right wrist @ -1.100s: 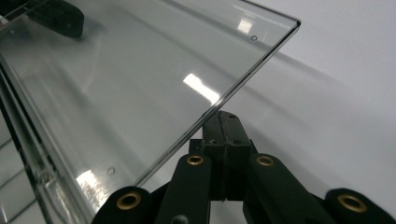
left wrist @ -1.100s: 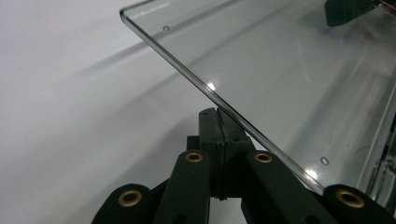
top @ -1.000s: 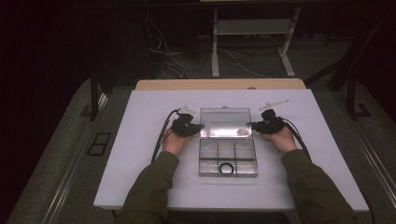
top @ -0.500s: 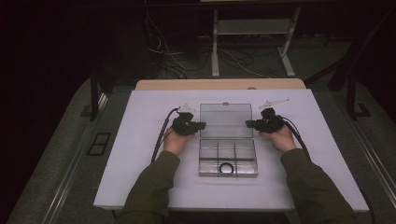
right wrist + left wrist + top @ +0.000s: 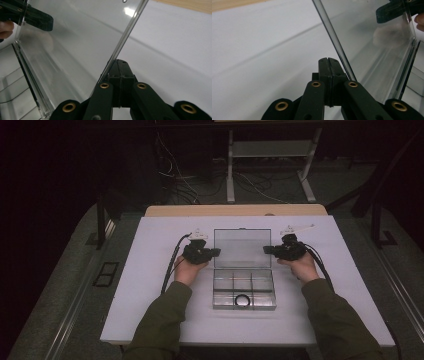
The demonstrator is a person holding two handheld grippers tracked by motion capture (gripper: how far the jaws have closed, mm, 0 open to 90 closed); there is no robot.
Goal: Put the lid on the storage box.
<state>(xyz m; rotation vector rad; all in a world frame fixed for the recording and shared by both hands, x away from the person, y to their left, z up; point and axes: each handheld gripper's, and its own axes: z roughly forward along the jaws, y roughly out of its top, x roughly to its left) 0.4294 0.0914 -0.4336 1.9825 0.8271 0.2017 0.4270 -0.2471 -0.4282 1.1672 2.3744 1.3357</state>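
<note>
A clear plastic compartment box [image 5: 216, 294] sits mid-table, its lid [image 5: 242, 247] standing nearly upright at the back. A black ring [image 5: 243, 300] lies in a front compartment. My left gripper [image 5: 216, 252] is at the lid's left edge and my right gripper [image 5: 266, 250] at its right edge. In the left gripper view the shut jaws [image 5: 328, 60] rest against the lid's edge [image 5: 337, 50], with nothing between them. The right gripper view shows the same: shut jaws [image 5: 120, 62] touching the lid [image 5: 75, 37]. Each view shows the other gripper through the lid.
The white tabletop [image 5: 150, 320] has free room left, right and in front of the box. A wooden strip [image 5: 235, 210] runs along the far edge. Beyond it are a dark floor, cables and a metal stand [image 5: 270, 150].
The lid has swung up from a low tilt to nearly upright. Both grippers have risen and moved back with its side edges.
</note>
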